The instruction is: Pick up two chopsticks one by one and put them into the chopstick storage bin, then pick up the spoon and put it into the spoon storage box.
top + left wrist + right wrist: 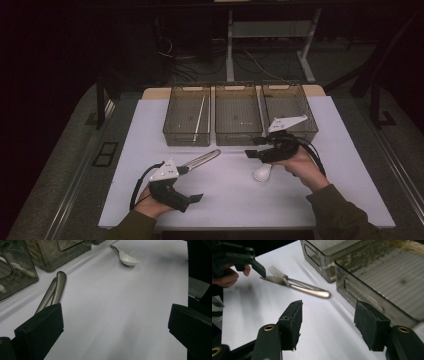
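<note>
A metal fork and knife [200,161] lie side by side on the white sheet, handles toward the bins. My left gripper [192,184] stands open just below their near ends, one jaw close beside them and nothing between its pads. In the left gripper view the two handles [56,288] run up from the left pad [42,330]. A white spoon [263,172] lies under my right hand; it is also the white spoon [126,258] far off. My right gripper [251,148] is open and points left at the fork and knife [297,286], with bare sheet between its pads [372,325].
Three clear bins stand in a row at the back: left bin [187,131] with a thin white stick [200,117] in it, middle bin [238,134], right bin [307,125]. The right gripper is close before the middle bin's wall [367,290]. The white sheet [225,205] ends near the person's sleeves.
</note>
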Available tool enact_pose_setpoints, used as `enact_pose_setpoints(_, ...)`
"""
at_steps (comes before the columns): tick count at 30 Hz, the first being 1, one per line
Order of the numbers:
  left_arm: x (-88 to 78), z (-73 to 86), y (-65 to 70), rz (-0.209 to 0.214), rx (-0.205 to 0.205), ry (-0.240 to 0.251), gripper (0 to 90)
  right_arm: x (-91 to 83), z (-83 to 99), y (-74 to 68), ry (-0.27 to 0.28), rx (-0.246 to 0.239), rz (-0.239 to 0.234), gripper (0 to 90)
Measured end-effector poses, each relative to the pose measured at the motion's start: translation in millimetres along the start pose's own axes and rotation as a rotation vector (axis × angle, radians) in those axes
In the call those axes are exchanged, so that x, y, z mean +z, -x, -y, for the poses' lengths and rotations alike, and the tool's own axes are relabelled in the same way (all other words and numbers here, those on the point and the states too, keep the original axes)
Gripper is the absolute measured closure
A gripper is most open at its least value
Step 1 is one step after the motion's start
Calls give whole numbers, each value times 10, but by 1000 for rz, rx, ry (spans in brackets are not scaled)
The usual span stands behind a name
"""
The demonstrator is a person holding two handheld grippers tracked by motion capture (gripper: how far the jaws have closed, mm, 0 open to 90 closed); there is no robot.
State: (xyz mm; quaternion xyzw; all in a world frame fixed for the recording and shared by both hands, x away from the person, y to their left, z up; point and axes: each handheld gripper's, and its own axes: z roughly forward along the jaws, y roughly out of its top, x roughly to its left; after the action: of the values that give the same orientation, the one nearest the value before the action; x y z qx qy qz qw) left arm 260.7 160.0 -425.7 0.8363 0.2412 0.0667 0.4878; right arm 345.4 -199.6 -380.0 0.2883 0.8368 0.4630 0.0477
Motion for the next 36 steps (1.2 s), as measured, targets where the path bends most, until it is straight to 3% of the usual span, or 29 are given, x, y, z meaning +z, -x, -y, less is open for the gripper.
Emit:
enact_pose_setpoints(4,1,-1,3,-1,1,-2,0,-109,122,38,5,12,22,390)
enact_pose_setpoints(10,4,0,3,1,2,-2,0,-218,288,166,-13,37,94,425)
enact_pose_setpoints(17,-3,7,7,-1,3,-3,0,-254,379,362,-20,80,198,598)
enact_pose_setpoints(21,1,7,4,-1,1,-3,0,-219,434,492,-44,107,233,722)
enact_pose_setpoints(28,10,10,9,3,4,-8,0,-70,495,626,-102,125,241,884)
enact_pose_setpoints(36,8,11,3,5,4,-8,0,98,547,666,-178,127,243,895)
